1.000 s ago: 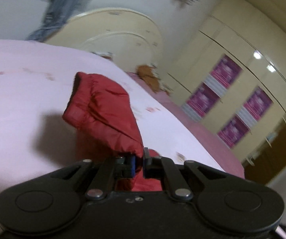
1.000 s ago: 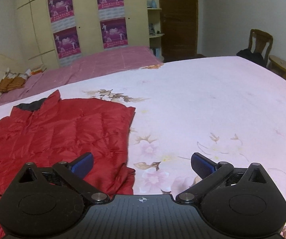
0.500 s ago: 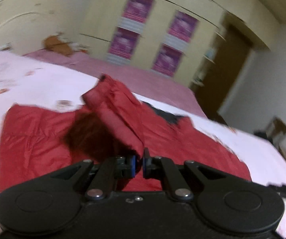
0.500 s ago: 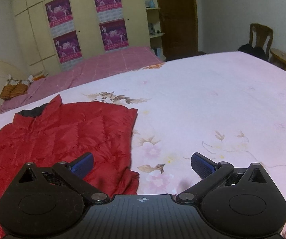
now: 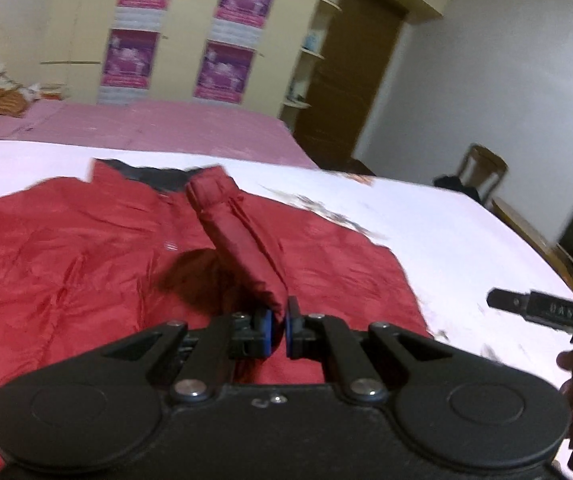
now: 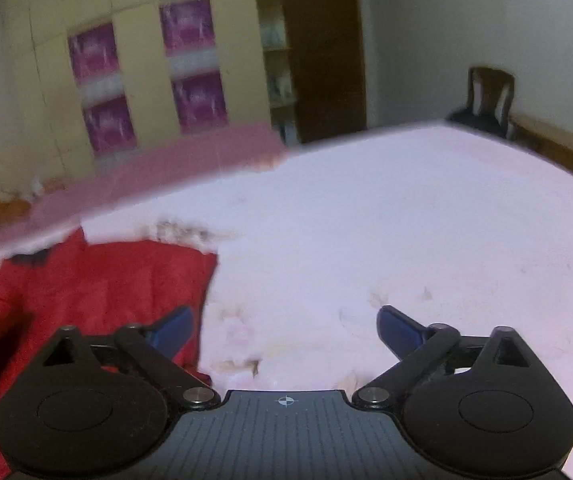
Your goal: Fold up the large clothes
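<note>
A red puffy jacket [image 5: 86,264] lies spread on the pink floral bed sheet [image 5: 446,232], dark collar at the far side. My left gripper [image 5: 277,330] is shut on the jacket's sleeve [image 5: 242,236], which it holds lifted over the jacket's body. My right gripper [image 6: 284,330] is open and empty, above the sheet just right of the jacket's edge [image 6: 126,288]. Part of the right gripper shows at the right edge of the left wrist view [image 5: 542,308].
A second bed with a darker pink cover [image 5: 146,128] stands behind. A cream wardrobe with purple posters [image 5: 222,32], a brown door [image 5: 350,80] and a wooden chair [image 5: 482,172] line the back. A wooden bench edge [image 6: 566,148] runs along the right.
My left gripper has swung right with the sleeve, carrying it from off the bed side across over the jacket's body. My right gripper has shifted, its view now blurred and tilted.
</note>
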`<control>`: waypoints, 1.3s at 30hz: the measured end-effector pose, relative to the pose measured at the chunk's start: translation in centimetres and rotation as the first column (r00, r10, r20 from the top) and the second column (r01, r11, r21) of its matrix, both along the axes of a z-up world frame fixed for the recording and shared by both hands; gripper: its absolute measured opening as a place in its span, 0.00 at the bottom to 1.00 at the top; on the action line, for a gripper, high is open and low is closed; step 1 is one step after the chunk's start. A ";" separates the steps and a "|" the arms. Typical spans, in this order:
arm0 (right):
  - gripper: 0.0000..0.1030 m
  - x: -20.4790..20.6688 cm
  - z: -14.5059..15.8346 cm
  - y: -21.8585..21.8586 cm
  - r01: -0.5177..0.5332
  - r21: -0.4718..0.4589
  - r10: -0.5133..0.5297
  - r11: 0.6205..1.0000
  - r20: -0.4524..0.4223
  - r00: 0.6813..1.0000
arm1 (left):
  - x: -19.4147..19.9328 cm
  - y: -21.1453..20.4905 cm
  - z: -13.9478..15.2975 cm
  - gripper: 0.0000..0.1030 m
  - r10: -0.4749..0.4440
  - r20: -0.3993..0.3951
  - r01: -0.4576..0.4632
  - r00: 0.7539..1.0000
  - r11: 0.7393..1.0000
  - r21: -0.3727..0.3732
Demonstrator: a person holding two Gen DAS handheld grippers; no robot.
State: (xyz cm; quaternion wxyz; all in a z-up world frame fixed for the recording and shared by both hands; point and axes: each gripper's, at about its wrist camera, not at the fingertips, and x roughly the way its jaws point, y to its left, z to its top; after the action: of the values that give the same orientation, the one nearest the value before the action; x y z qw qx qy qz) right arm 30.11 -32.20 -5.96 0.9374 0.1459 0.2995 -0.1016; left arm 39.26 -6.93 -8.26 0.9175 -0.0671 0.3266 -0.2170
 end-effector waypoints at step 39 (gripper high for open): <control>0.37 5.9 -2.3 8.9 -0.344 0.244 0.366 0.907 -0.051 0.929 | 1.7 14.8 -1.3 0.58 0.316 0.040 -0.319 0.948 0.939 0.128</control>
State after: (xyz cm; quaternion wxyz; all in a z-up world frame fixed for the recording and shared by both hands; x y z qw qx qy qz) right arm 36.02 -23.26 -8.29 0.9013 0.1918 0.3754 0.0995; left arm 40.95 7.90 -9.53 0.9459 -0.0554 0.3164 -0.0446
